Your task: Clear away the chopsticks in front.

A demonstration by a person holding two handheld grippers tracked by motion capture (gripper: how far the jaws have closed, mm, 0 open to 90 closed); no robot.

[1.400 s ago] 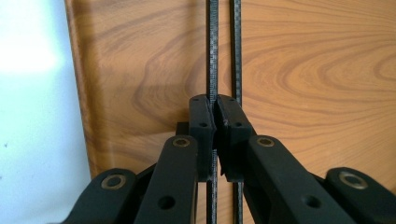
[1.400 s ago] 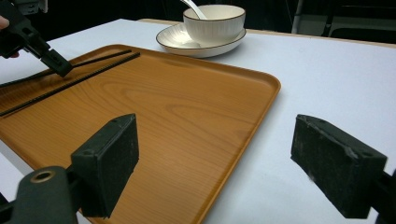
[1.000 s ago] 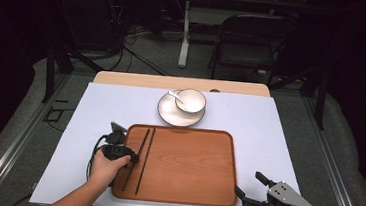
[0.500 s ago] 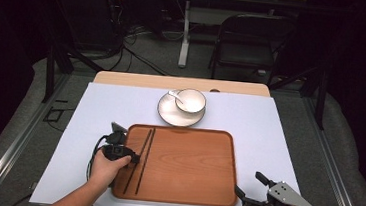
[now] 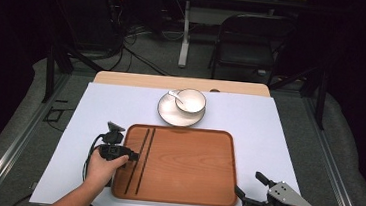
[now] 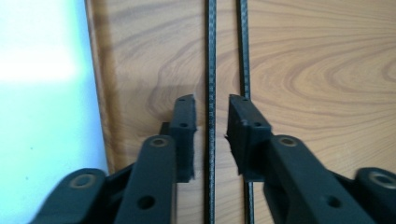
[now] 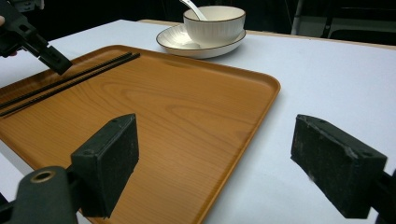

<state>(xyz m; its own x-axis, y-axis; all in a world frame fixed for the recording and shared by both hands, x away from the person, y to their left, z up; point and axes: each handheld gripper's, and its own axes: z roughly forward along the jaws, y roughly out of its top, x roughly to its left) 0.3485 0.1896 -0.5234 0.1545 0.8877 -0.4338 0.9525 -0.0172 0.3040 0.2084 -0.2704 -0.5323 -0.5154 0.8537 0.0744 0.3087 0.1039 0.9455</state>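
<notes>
White surface [image 5: 278, 136] carries our wooden tray [image 5: 190, 169]; our left tool [image 6: 210, 119] stands part-open astride one chopstick [image 6: 211, 56], gripping nothing, its length running straight ahead between the jaws.

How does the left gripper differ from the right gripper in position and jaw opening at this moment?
The left gripper is over the wooden tray, with one black chopstick between its narrowly parted jaws; the right gripper is off the tray's near right corner, with nothing between its jaws. The left jaws stand close together; the right jaws are spread wide. Both are black, hand-held, and open.
</notes>
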